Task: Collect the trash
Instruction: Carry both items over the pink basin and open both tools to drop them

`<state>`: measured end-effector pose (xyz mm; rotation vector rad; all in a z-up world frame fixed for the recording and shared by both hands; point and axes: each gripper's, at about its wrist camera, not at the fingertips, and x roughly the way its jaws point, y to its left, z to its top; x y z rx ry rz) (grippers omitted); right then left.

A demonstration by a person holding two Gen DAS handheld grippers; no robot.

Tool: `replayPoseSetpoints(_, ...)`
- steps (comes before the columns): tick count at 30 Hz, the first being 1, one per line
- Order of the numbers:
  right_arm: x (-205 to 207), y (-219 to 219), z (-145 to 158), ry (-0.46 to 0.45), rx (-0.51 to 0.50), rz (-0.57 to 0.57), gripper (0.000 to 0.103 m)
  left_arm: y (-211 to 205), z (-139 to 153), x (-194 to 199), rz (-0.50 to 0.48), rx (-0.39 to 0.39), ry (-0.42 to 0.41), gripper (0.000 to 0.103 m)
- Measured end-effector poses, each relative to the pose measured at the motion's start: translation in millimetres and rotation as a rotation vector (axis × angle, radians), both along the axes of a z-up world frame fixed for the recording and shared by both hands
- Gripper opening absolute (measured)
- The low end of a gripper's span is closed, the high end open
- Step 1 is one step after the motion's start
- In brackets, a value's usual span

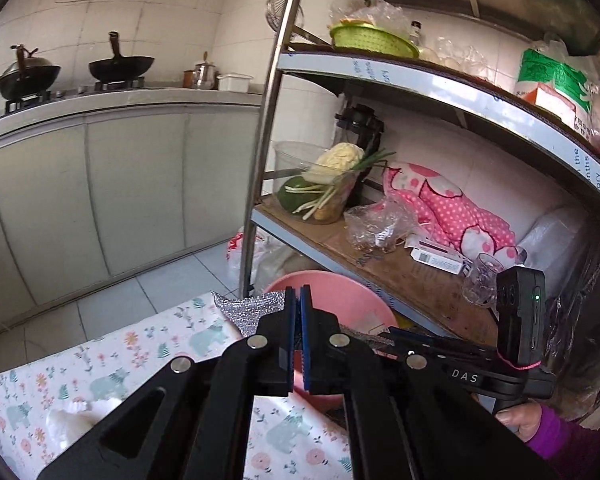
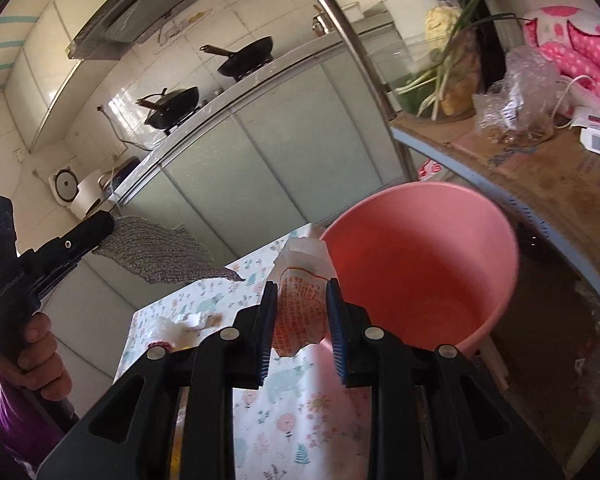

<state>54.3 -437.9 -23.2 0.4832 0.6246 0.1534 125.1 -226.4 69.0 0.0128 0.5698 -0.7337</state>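
Trash is held in both tongs above the near edge of the floral-clothed table. The right tongs grip a crumpled white wrapper with red print; its upper end sticks out past the fingertips toward the rim of the pink bucket, and its lower end is hidden behind the black fingers. The print is too small to read. The left tongs are pressed nearly together on a silvery mesh scrap. In the left wrist view only a ragged corner of it shows to the left of the fingers; the right wrist view shows the scrap hanging out of that tool as a wide grey flap well left of the bucket.

The bucket stands just right of the table, below a metal shelf; whether it rests on the floor cannot be made out, since its base is cut off by the tongs. Its inside looks bare as far as it is visible. A crumpled white tissue lies on the table at the near left, partly covered by the left tool. On the shelf, a clear plastic bag and a small box lie near a pink dotted cloth.
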Motion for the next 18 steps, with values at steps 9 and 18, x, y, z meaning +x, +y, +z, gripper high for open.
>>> replayPoseSetpoints(9,24,-18,-32,0.101,-0.141,-0.080,0.026,-87,-63,43,-0.080,0.114,0.107,0.002)
replayPoseSetpoints(18,33,-12,-58,0.204,-0.208,-0.061,0.026,-86,-106,51,-0.079,0.177,0.195,0.003)
